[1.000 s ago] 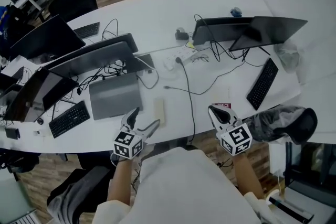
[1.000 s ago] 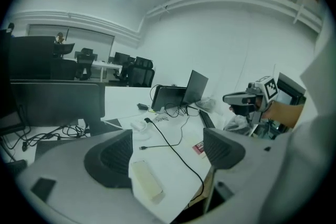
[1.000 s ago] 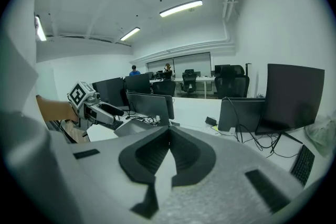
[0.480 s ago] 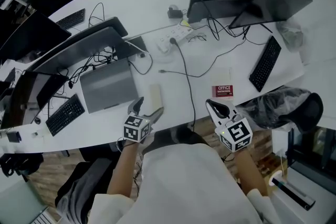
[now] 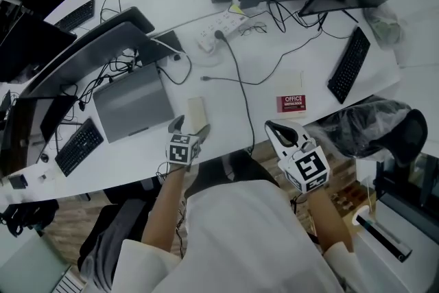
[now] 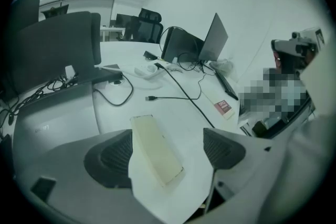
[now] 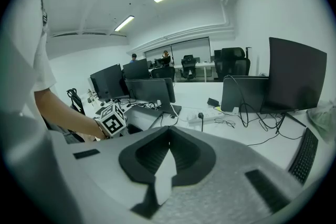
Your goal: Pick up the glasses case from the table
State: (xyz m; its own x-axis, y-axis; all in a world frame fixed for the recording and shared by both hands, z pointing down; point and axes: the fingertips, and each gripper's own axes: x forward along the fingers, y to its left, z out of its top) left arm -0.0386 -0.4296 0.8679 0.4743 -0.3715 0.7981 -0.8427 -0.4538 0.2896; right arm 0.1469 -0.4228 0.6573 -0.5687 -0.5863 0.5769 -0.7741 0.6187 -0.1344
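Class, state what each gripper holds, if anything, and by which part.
Nothing is held. The left gripper is open, its jaws either side of the glasses case lying on the table; the right gripper is shut on nothing.

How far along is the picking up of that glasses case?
Done: the left gripper is lined up, jaws apart around the near end of the glasses case. In hand: nothing gripped yet; the case lies flat on the table. The right gripper is shut and empty, off to the side. Left: close on the case and lift it.
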